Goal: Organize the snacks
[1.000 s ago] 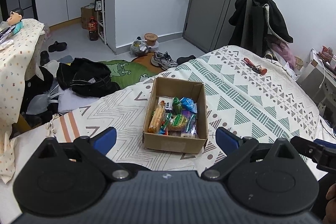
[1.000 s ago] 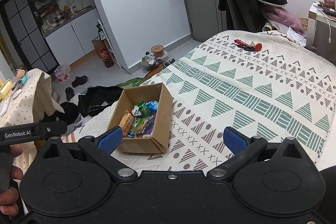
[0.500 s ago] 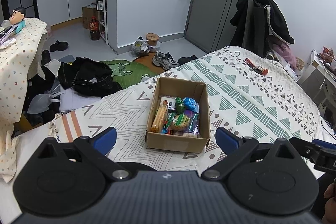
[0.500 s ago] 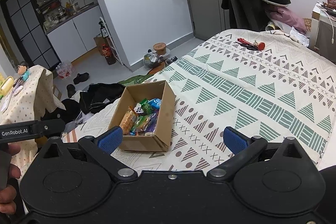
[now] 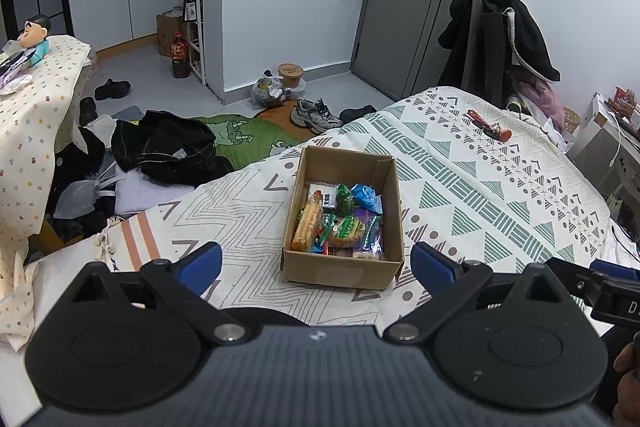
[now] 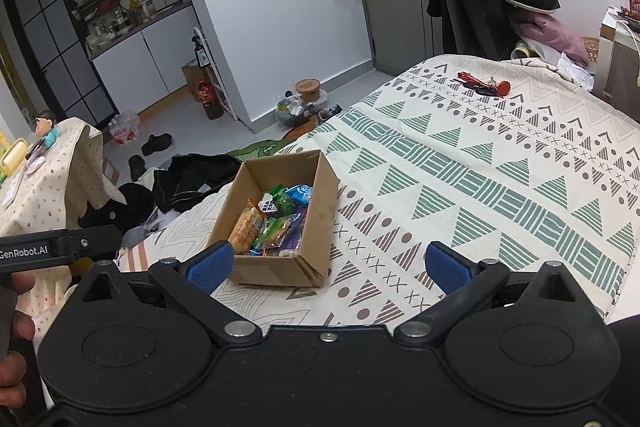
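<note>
Nearest the cameras, the left claw (image 5: 316, 261) hangs above the bed's near edge with its blue-padded fingers (image 5: 200, 263) spread wide and nothing between them; the right claw (image 6: 326, 263) is likewise wide apart and empty, its blue pads (image 6: 446, 263) flanking bare cover. Part of a hand (image 6: 12, 307) grips the left tool's handle at the edge of the right wrist view. Just beyond the fingertips, an open cardboard box (image 5: 340, 273) sits on the patterned bedspread (image 5: 480, 195), near the bed's left side. Inside it lie the snacks (image 5: 340, 223), packed together: a long orange biscuit pack (image 5: 307, 227) along the left wall, a green wrapper (image 5: 344, 197) and a blue wrapper (image 5: 366, 195) toward the far end, and purple packets along the right wall. Farther across the bedspread, well apart from the box, lies a small red and black bunch of keys (image 5: 488, 125). On the floor past the bed's left side are a heap of dark clothes (image 5: 168, 147), a green mat (image 5: 248, 135) and a pair of grey sneakers (image 5: 316, 113). A black coat (image 5: 516, 35) drapes over a chair by the grey door (image 5: 416, 7).
</note>
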Tool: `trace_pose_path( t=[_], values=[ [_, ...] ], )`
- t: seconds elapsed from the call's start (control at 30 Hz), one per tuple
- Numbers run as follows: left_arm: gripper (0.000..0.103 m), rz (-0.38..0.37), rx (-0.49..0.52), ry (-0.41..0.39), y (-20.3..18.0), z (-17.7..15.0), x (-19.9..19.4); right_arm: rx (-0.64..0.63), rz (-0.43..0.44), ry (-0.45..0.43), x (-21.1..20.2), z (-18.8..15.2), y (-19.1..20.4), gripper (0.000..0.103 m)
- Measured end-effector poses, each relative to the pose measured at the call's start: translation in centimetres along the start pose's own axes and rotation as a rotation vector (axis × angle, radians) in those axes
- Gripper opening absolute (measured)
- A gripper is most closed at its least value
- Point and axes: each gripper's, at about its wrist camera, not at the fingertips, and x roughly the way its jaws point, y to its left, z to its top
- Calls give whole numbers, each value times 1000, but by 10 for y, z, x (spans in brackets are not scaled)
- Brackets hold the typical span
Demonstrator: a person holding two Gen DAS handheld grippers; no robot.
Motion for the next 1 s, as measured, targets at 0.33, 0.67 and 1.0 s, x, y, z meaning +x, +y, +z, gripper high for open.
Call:
trace_pose_path(
  t=[0.33, 0.67, 1.0],
  values=[
    [100, -2, 1, 2, 0, 0, 0, 3, -2, 1, -1, 0, 0, 103],
    [100, -7, 4, 1, -1, 0, 0, 5, -2, 1, 0, 0, -2, 103],
    [100, -5, 1, 6, 0, -3, 3, 7, -8, 6, 2, 2, -4, 103]
  ],
)
